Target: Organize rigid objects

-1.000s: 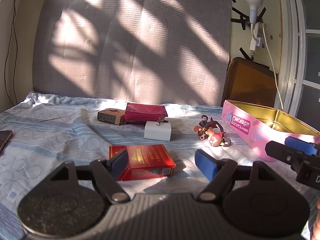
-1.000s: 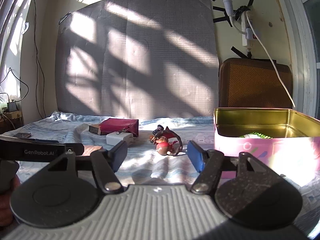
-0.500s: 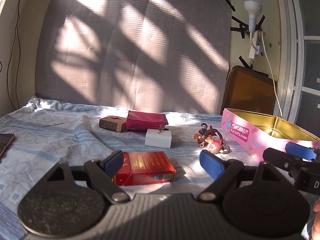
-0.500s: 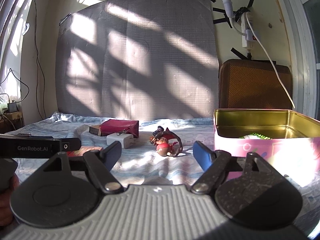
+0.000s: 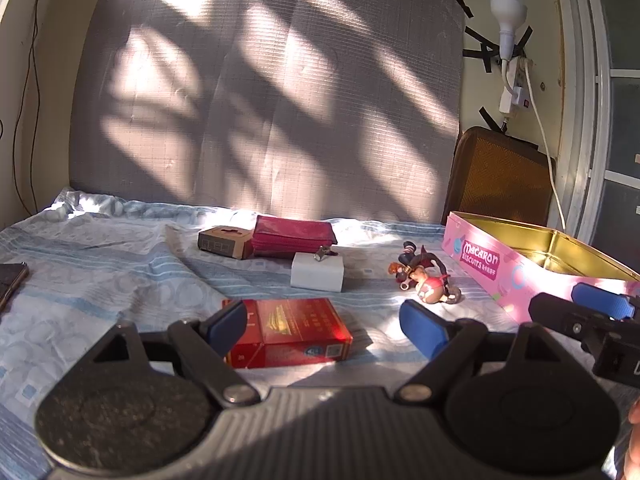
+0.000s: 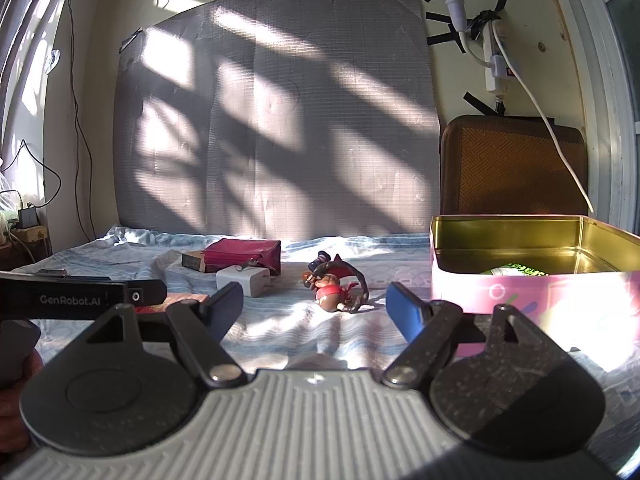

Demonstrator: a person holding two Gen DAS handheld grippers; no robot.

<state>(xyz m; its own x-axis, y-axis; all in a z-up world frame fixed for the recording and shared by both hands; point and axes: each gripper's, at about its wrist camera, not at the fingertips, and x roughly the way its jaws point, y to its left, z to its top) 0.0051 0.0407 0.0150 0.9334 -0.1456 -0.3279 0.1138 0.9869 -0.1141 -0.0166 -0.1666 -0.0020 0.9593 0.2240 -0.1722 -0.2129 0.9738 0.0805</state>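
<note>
1. My left gripper (image 5: 327,326) stands with its jaws wide and nothing pressed between them; its 2 blue pads sit low over the bedsheet (image 5: 100,280).
2. The red cigarette pack (image 5: 294,332) lies flat on the sheet just ahead of my left gripper, its near left corner hidden behind my left pad, which may or may not touch it; my right pad is clear of it.
3. My right gripper (image 6: 316,308) is also spread wide and grips nothing; only bare sheet shows between its pads.
4. From the left wrist view, my right gripper shows at the right edge as a black arm tipped with a blue pad, in front of the pink tin.
5. The small toy figure (image 6: 334,286) lies on its side on the sheet beyond my right gripper, between the white charger and the tin, touching neither.
6. The pink biscuit tin (image 6: 532,294) stands open at the right, gold inside, with something green and white lying on its bottom.
7. The white charger (image 5: 318,276) sits farther back, near the middle of the bed.
8. Just behind it lies a dark red pouch (image 5: 294,236), with a small brown box (image 5: 224,242) touching its left end.
9. A dark phone (image 5: 10,284) lies at the far left edge of the sheet.
10. A grey padded board (image 5: 260,100) leans against the wall behind the bed, striped with sunlight.
</note>
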